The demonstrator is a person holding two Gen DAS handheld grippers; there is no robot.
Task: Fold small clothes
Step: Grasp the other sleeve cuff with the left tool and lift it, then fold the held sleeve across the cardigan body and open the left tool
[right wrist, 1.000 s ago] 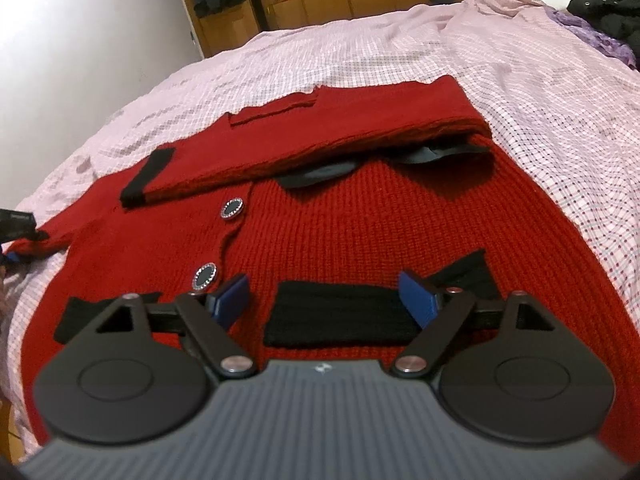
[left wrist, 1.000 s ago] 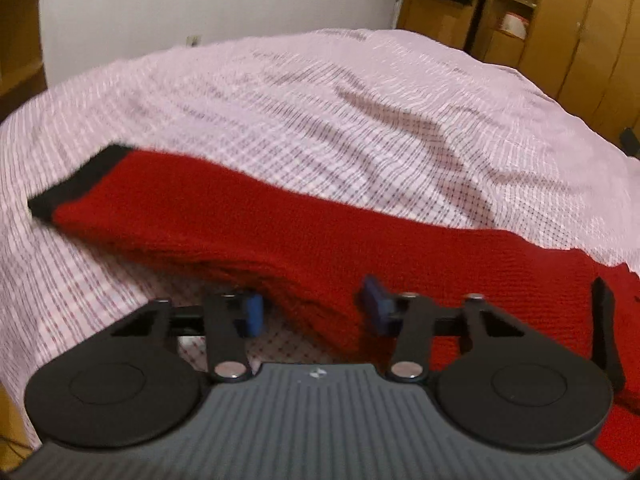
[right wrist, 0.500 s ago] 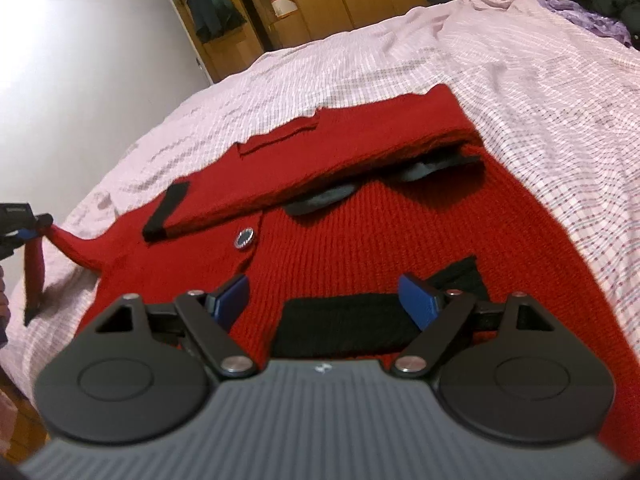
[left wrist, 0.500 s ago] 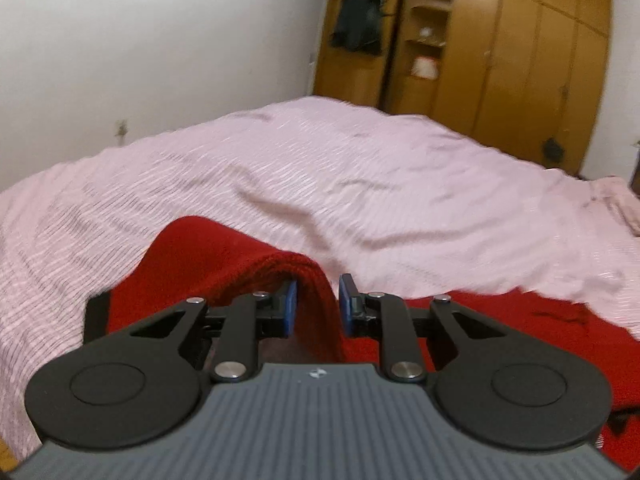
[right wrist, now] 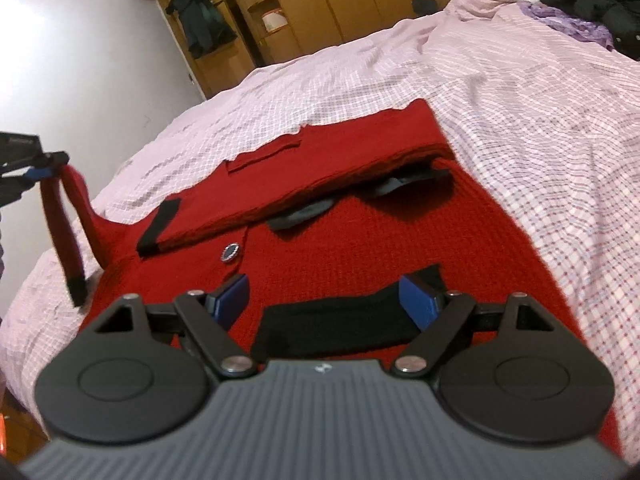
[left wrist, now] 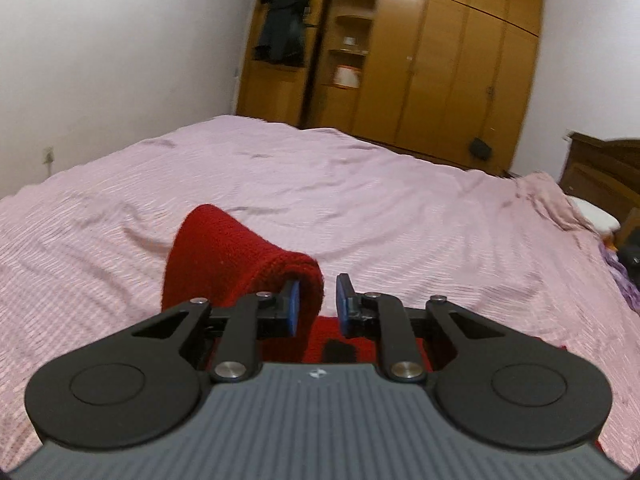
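One sleeve hangs pinched in my left tongs at nine o'clock, so I'd carry it across the cardigan toward three o'clock, right tongs wide and empty.

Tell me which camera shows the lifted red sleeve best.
The right wrist view: the sleeve hangs full length from the left tongs, black cuff down. The left wrist view shows only a red fold draped over one pad.

Soft indoor light, motion-blurred, with fisheye bending at the edges and faint shadows
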